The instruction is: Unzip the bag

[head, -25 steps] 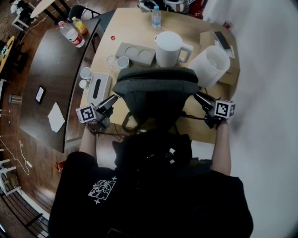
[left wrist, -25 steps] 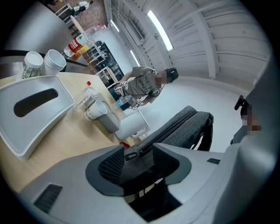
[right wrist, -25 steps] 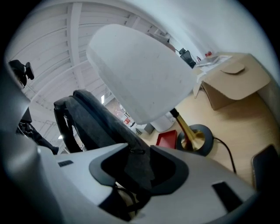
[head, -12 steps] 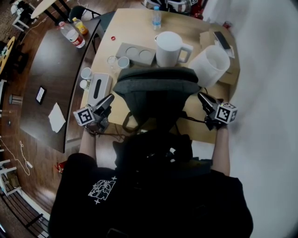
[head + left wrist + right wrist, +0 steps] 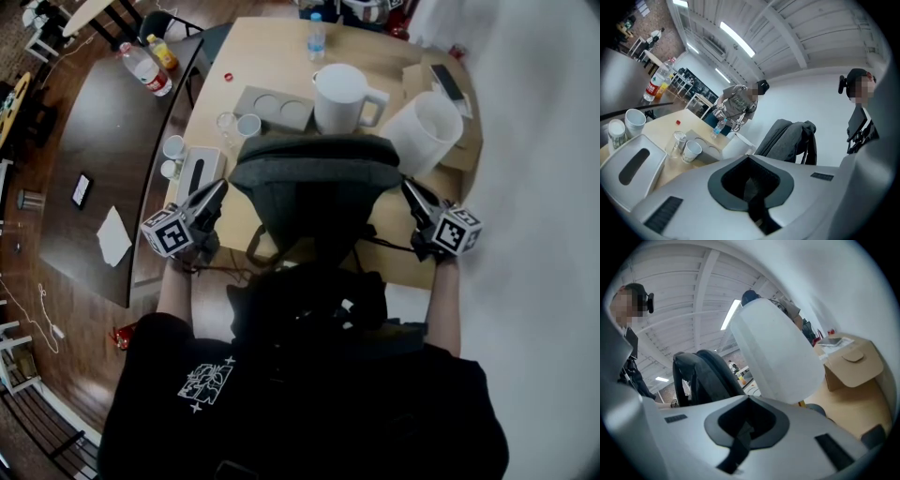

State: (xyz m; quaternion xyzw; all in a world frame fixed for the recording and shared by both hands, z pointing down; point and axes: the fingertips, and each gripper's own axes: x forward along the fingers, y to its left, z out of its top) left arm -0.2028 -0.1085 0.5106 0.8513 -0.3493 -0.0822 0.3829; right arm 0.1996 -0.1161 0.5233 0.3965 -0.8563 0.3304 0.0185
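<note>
Dark grey fabric backpack [image 5: 314, 187] stands between the 2 grippers' tips | left gripper [image 5: 221, 186] jaws just closed together, nothing between | right gripper [image 5: 407, 185] jaws together | zip indiscernible, backpack's near base hidden by the person.

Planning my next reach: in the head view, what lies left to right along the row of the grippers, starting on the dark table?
From the left: folded white paper → left gripper → grey backpack → right gripper.
</note>
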